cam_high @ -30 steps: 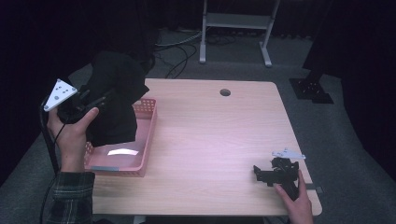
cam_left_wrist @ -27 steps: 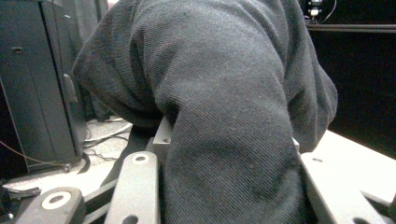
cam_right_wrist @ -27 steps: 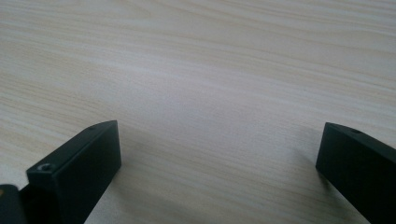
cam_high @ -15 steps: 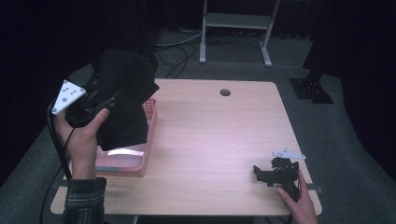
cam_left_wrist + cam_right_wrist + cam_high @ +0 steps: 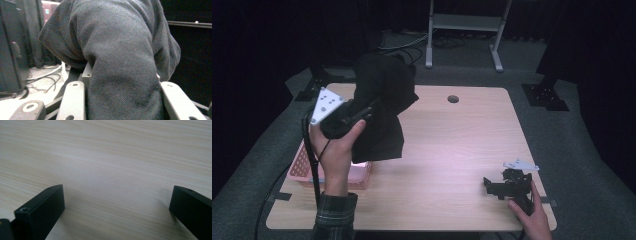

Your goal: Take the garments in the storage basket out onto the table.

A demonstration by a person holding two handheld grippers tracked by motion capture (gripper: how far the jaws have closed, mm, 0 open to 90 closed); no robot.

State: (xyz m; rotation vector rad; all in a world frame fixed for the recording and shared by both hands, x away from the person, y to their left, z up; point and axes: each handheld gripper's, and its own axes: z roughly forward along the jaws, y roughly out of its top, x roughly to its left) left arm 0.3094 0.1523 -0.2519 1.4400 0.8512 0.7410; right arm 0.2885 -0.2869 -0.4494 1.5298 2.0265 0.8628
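The wooden table (image 5: 452,150) has a round hole (image 5: 453,99) near its far edge. A pink basket (image 5: 307,167) rests at its left edge.

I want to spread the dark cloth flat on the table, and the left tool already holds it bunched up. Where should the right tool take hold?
Probably the free lower hem of the dark cloth, which hangs below the left tool. Come from the right side over the bare table, since the right tool rests open there and the pink basket blocks the left.
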